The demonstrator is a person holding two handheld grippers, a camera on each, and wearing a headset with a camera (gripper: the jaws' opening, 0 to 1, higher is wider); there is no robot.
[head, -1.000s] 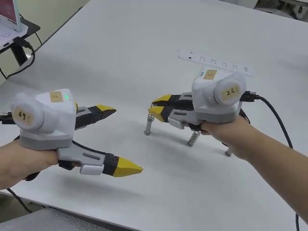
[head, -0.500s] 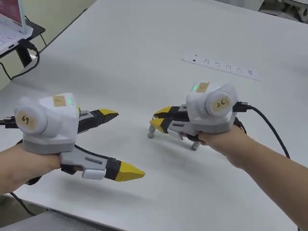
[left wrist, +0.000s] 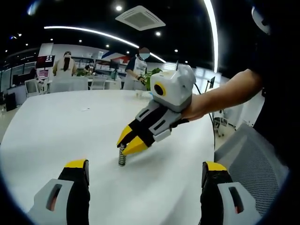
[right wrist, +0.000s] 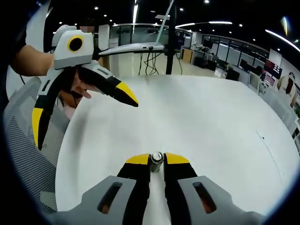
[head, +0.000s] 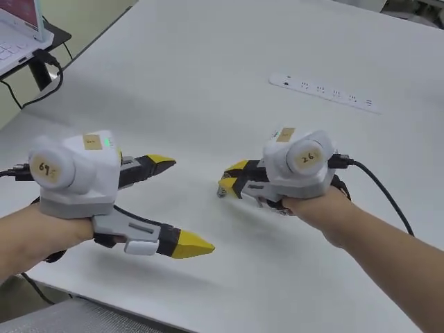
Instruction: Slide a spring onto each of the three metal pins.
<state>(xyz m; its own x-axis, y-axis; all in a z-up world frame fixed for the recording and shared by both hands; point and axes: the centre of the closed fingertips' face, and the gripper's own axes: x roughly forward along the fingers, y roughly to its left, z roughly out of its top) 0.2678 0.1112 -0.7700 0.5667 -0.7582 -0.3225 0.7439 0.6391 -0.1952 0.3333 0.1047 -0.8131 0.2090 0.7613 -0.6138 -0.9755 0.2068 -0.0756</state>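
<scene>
While the white-bodied, yellow-tipped right gripper point(head: 232, 179) sits at centre right of the head view, its two jaws are pressed together on a coiled grey metal spring point(right wrist: 156, 165). The spring shows between the yellow tips at lower centre of the right gripper view, with the rounded head of a thin metal pin point(right wrist: 156, 155) poking out of its top. In the left gripper view the spring stands upright on the white tabletop point(left wrist: 56, 126) just left of centre, the right gripper's tips pinching its upper end. The matching left gripper point(head: 175, 203) is at lower left of the head view, jaws spread wide with nothing between them, pointing toward the right gripper and apart from it. A white power strip point(head: 325, 92) lies toward the upper right, and an open laptop point(head: 17, 28) sits at the upper left corner.
</scene>
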